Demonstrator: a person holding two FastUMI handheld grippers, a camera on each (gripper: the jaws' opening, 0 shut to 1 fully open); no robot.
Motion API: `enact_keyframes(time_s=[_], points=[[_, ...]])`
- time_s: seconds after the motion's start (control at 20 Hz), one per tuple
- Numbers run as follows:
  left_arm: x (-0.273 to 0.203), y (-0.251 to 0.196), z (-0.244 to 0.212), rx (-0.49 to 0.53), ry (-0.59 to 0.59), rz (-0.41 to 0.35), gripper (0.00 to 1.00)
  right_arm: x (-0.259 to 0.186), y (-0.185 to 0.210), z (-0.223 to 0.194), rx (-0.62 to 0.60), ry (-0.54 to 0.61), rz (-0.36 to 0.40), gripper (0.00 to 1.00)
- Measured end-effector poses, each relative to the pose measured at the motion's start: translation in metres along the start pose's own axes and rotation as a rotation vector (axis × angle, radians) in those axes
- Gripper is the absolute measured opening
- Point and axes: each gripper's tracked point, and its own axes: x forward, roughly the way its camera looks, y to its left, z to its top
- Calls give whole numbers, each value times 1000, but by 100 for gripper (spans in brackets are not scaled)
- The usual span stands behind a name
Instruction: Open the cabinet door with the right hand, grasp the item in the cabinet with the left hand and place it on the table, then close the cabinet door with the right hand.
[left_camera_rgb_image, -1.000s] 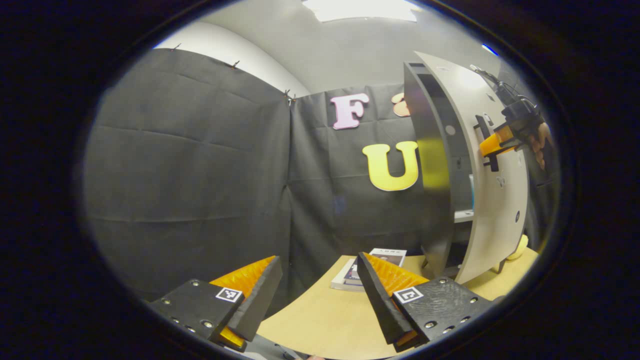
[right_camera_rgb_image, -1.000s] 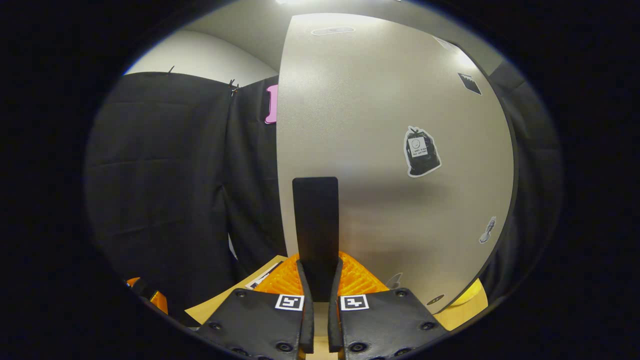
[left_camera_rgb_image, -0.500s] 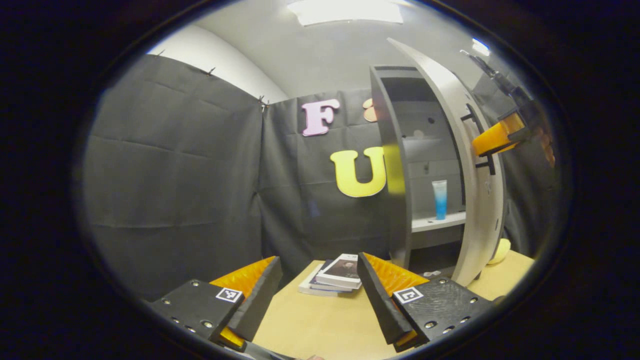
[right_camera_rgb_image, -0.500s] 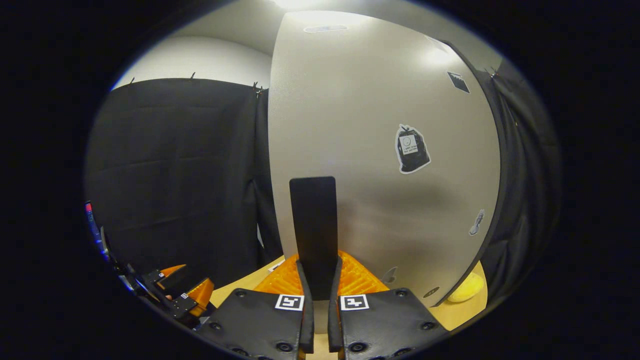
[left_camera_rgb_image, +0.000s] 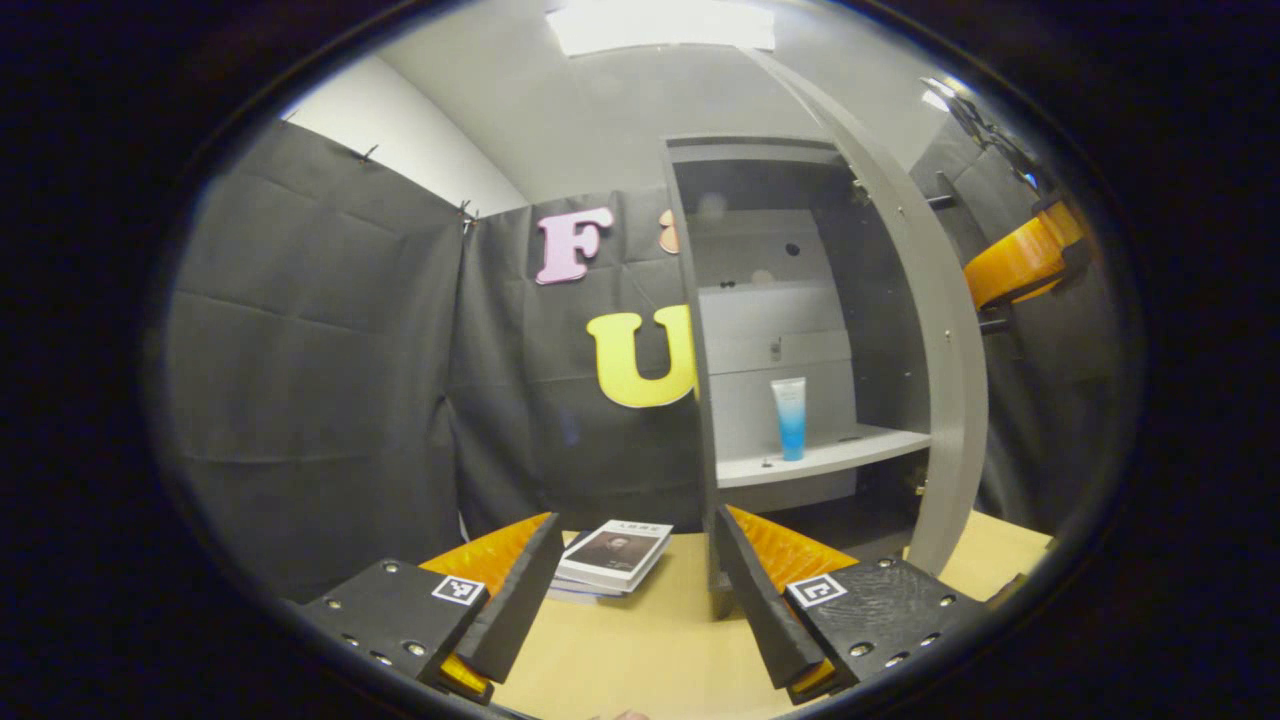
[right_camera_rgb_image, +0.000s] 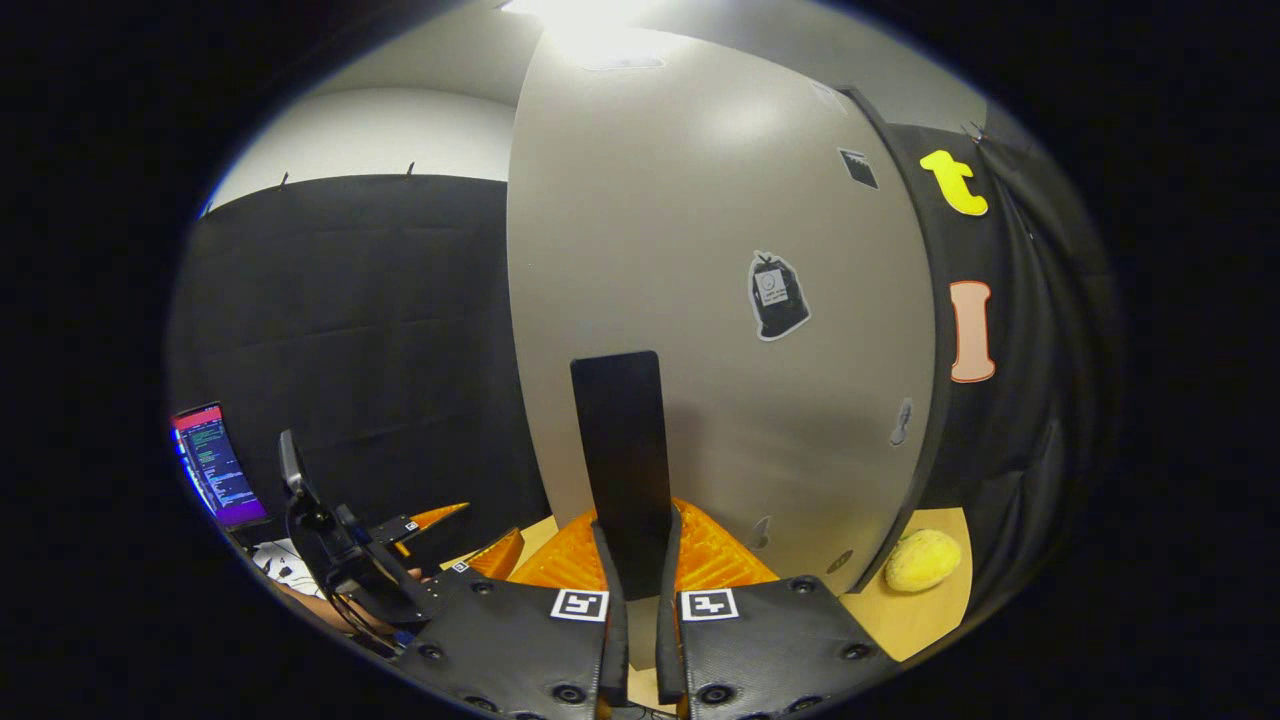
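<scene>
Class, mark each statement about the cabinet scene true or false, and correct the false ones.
1. The cabinet door stands open. True.
2. The tube lies flat on the table. False: it stands upright on the cabinet shelf.
3. The right gripper is shut on the door handle. True.
4. The left gripper holds the tube. False: it is open, holding nothing, apart from the cabinet.
5. Books lie on the table left of the cabinet, in the left gripper view. True.
6. The yellow object sits on the shelf beside the tube. False: it rests on the table by the door's foot.
</scene>
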Motion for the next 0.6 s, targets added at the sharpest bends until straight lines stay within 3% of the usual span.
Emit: enact_keyframes(time_s=[0.6], points=[[0,-128,9,-6,-10,-160,92,-14,-21,6,2,-57,-128,12]])
